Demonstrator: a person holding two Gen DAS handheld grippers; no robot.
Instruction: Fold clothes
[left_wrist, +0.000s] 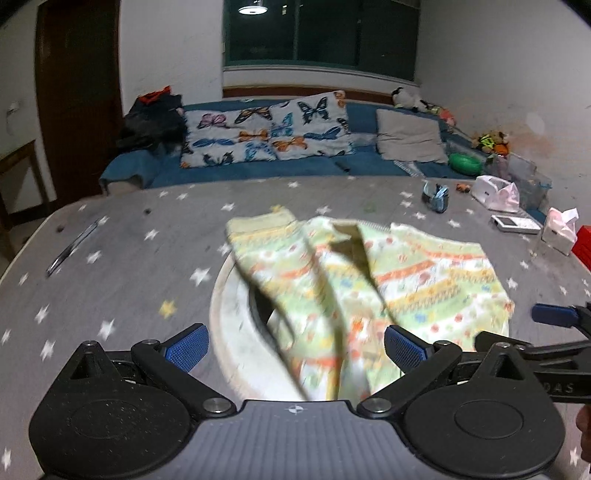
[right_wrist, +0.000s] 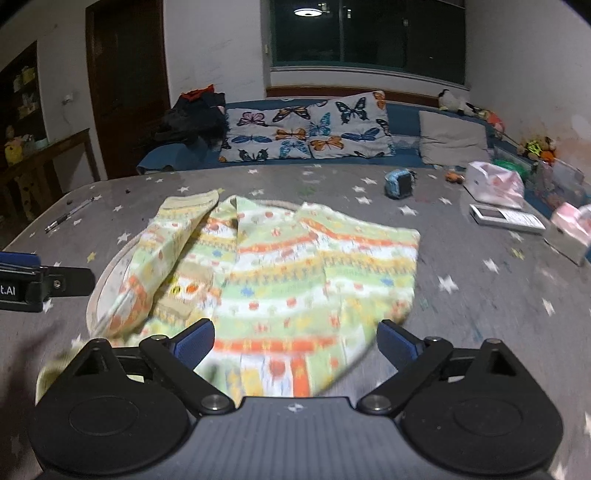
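Both grippers, left gripper (left_wrist: 295, 341) and right gripper (right_wrist: 295, 341), were wide open and empty at the near edge of the rumpled garment (right_wrist: 280, 266) mid-table (left_wrist: 110, 236); a loose sleeve (right_wrist: 177, 229) risked bunching the fold.

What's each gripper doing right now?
Left gripper: open, holding nothing; garment lies beyond it.
Right gripper: open, holding nothing.

Garment (right_wrist: 295, 266): soft printed cloth, matt, creased. Worktop (right_wrist: 480, 302): grey star-print covering, matt. Left tongs (left_wrist: 295, 345): matt black plastic arms, blue ribbed pads (left_wrist: 188, 345). Pen (left_wrist: 70, 247): glossy metal look
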